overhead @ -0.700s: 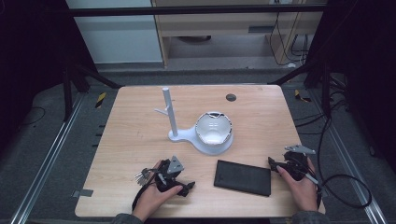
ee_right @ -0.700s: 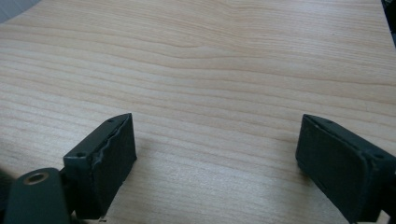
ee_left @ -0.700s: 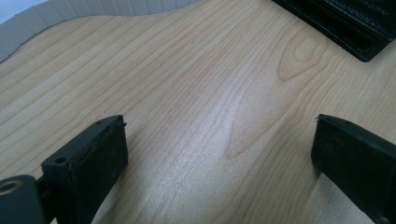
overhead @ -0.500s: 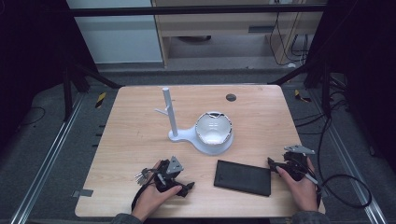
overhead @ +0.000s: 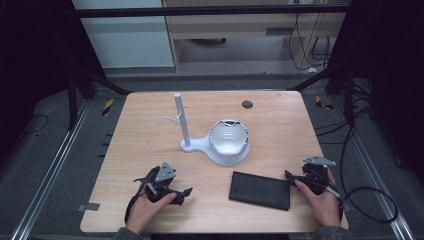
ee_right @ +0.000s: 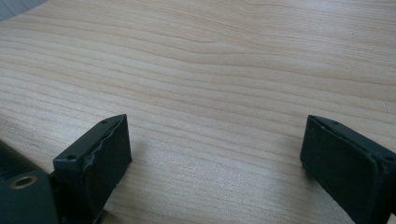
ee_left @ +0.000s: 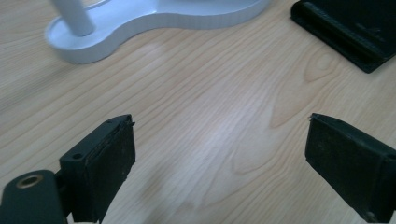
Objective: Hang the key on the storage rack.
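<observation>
The flat black case lies on the wooden table near the person's edge, between the two grippers and closer to the right one, with its long axis running across the table from left to right and tilted a little, so that its right end sits slightly nearer the person than its left end. In the left gripper view a corner of the same case shows at the upper right, beyond the jaws and well apart from them. The left gripper rests low over the table in the person's left hand, its jaws spread wide with nothing but bare wood between them, pointing roughly toward the case. The right gripper sits in the right hand just beside the case's right end (whether it touches the case cannot be told from above); its jaws also stand wide, with plain tabletop between them, and a dark edge of the case shows at the lower left of the right gripper view. Farther up the table stands a white stand with an upright post, and a white bowl-like piece sits on its round base. Compared with the earlier high views, the case, the stand and both hands lie in the same places; nothing has visibly moved.
</observation>
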The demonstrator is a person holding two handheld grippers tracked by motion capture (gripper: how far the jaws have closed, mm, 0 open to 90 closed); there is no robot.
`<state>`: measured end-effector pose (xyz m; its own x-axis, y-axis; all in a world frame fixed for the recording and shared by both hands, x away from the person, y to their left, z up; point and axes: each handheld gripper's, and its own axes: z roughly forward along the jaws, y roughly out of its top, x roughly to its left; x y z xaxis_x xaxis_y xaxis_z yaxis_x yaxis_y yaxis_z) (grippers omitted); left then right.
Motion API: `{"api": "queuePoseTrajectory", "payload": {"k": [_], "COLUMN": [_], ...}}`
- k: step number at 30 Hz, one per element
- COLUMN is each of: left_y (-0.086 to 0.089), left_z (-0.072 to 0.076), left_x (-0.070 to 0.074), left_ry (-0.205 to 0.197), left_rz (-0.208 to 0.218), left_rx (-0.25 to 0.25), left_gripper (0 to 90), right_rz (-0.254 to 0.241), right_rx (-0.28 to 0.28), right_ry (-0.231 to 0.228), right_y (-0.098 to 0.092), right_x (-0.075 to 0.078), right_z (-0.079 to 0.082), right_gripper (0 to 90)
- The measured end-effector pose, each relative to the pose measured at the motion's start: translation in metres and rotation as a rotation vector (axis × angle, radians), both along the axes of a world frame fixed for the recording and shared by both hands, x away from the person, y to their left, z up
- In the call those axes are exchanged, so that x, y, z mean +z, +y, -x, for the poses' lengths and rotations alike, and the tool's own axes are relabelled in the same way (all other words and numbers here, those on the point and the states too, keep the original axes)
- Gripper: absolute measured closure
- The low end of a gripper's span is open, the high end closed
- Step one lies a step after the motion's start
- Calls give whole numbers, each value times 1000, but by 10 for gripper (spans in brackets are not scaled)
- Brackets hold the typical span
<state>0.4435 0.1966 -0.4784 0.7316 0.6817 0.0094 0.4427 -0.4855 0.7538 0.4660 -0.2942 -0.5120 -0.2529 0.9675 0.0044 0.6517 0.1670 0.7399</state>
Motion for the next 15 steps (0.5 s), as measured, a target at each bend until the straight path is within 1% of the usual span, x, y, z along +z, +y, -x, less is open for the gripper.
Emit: {"api": "queuePoseTrajectory", "payload": {"k": [4, 5, 8, 10, 11, 13, 15], "left_y": [13, 16, 24, 29, 32, 35, 38], "left_z": [-1, -1, -2, -2, -2, 0, 2], "left_x": [4, 4, 2, 2, 3, 3, 6], "left_ry": [-10, -7, 8, 18, 16, 17, 23], "left_rz": [-33, -37, -73, -81, -86, -98, -99], "left_rx": [30, 36, 53, 69, 81, 105, 117], "left_gripper": [94, 94, 94, 98, 93, 68, 77], "right_rz": [0, 0, 2, 1, 1, 0, 0], "right_rx": [1, 3, 3, 5, 6, 6, 10], "right_ry": [0, 0, 2, 1, 2, 2, 2], "right_y": [0, 0, 0, 0, 0, 0, 0], "right_x": [0, 0, 0, 0, 0, 0, 0], "right_z": [0, 0, 0, 0, 1, 1, 1], "right_gripper": [90, 90, 90, 90, 90, 90, 89]}}
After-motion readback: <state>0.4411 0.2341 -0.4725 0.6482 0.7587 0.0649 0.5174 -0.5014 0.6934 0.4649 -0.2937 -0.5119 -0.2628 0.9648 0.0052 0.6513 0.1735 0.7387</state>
